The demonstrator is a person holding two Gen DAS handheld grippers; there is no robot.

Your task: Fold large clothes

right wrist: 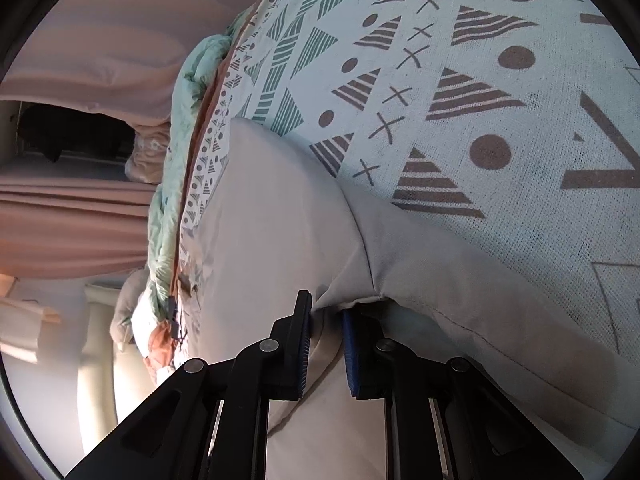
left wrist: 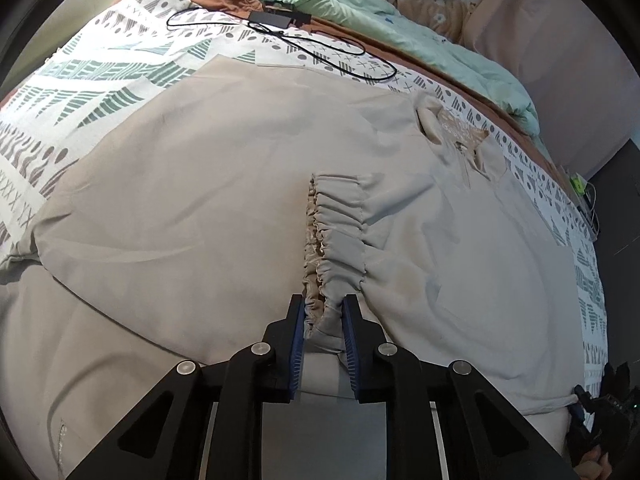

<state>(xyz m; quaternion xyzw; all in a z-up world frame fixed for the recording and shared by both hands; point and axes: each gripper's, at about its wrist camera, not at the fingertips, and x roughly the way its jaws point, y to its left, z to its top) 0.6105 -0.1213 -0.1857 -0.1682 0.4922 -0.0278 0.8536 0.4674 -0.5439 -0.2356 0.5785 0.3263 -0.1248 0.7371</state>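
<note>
The beige jacket (left wrist: pixel 224 184) lies spread across the patterned bedspread (left wrist: pixel 100 68), its collar and zip end (left wrist: pixel 460 136) toward the far right of the left wrist view. One sleeve is folded in over the body, so that its gathered elastic cuff (left wrist: pixel 336 232) sits near the middle of the garment. The left gripper (left wrist: pixel 323 316) is closed down on the near end of that cuff — fabric is bunched between the two blue pads (left wrist: pixel 298 344). In the right wrist view, the right gripper (right wrist: pixel 326 312) is narrowed onto a folded edge of the jacket (right wrist: pixel 280 208), with cloth pinched between its fingers and draped to both sides. A black cable with power adapter (left wrist: pixel 276 20) rests on the bedspread beyond the jacket, well apart from it. A mint green quilt (left wrist: pixel 400 28) is heaped along the far edge of the bed.
</note>
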